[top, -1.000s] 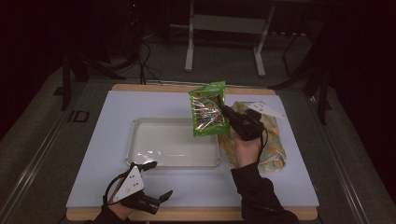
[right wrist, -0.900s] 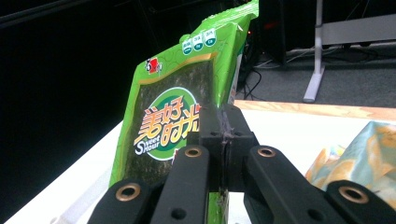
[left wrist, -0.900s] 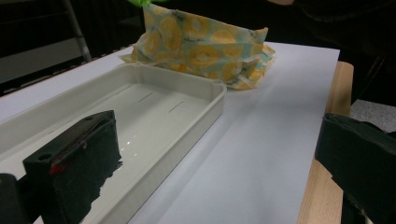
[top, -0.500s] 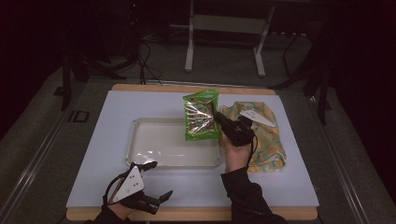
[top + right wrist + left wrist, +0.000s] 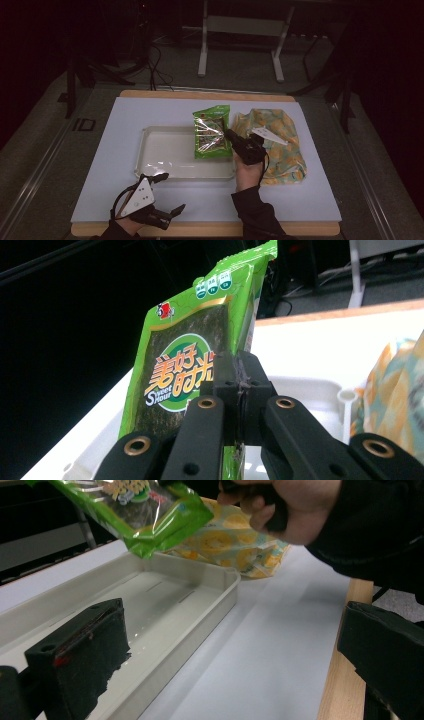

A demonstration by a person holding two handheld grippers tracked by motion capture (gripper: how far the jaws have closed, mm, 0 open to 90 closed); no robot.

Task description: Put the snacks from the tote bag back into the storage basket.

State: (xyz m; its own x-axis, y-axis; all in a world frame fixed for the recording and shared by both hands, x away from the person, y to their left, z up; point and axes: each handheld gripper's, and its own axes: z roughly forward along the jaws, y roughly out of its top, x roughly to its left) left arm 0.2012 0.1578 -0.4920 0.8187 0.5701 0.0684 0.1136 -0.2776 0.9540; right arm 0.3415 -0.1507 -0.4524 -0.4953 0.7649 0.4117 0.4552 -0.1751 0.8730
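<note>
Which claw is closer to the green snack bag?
The right claw: it is shut on the green snack bag, holding it over the white tray. The left claw is open near the table's front edge, apart from it.

Looks like a lab or test room: dim, cables [image 5: 155,65] on the floor behind the counter [image 5: 150,112], metal stand legs [image 5: 202,50] beyond it.

In the right gripper view, the jaws cover the lower right of the green seaweed packet [image 5: 185,375], and its base runs off the bottom edge. In the left gripper view, the packet's upper part is cut off at the top edge, and the white tray [image 5: 200,575] continues past the left edge. The small print on the packet is too fine to read in the high view.
</note>
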